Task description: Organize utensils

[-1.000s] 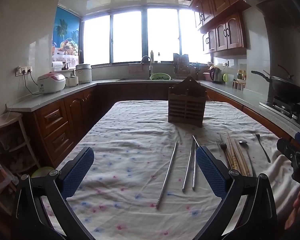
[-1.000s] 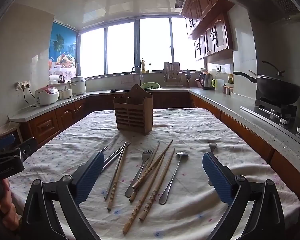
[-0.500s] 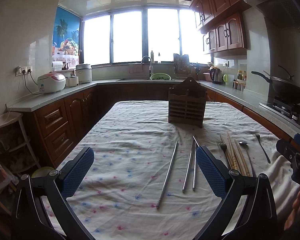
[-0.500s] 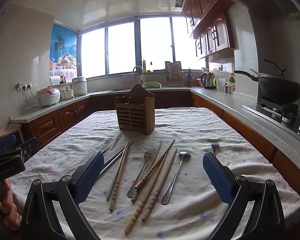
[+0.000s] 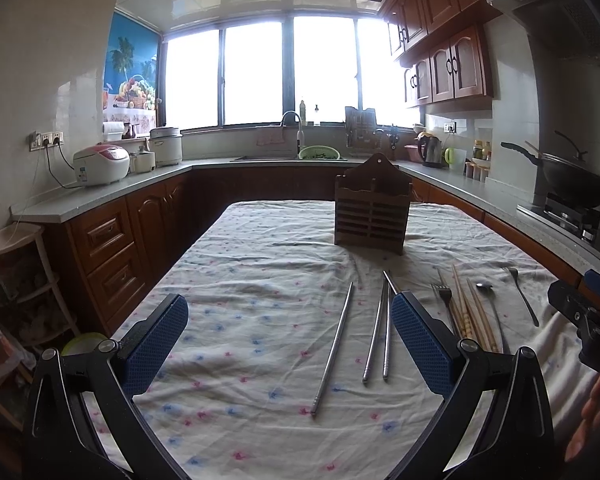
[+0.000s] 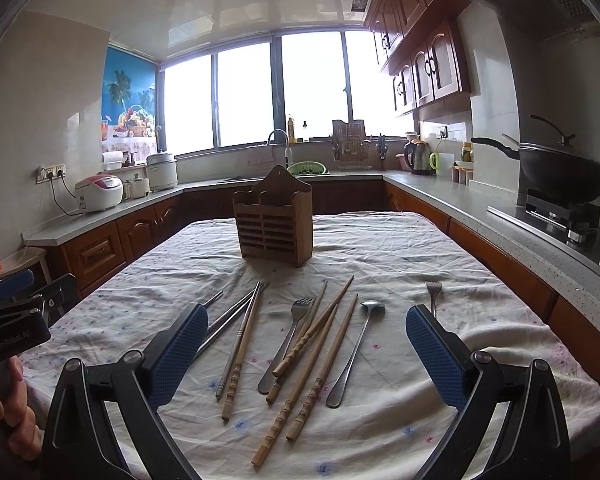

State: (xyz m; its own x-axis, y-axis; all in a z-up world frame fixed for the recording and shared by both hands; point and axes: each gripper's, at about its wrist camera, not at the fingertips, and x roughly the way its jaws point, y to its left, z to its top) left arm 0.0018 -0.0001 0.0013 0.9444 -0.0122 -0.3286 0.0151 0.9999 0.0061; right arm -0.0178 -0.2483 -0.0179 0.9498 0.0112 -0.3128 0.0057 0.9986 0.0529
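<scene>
A slatted wooden utensil holder (image 5: 372, 208) (image 6: 275, 226) stands upright on the cloth-covered table (image 5: 260, 280). In front of it lie several metal chopsticks (image 5: 334, 346) (image 6: 228, 320), several wooden chopsticks (image 6: 312, 356) (image 5: 474, 312), a fork (image 6: 290, 336), a spoon (image 6: 356, 350) and a second fork (image 6: 433, 294). My left gripper (image 5: 288, 344) hovers open over the metal chopsticks. My right gripper (image 6: 302, 350) hovers open over the wooden chopsticks, fork and spoon. Neither holds anything.
Wooden counters run round three sides. A rice cooker (image 5: 100, 164) sits on the left counter, a sink (image 5: 292, 152) under the window, a kettle (image 6: 418, 158) and a black wok (image 6: 560, 174) on the right. A hand (image 6: 8, 404) grips the left tool.
The right gripper has drifted slightly closer to the utensils and tilted down a little. The left view is almost unchanged. Both stay open.
</scene>
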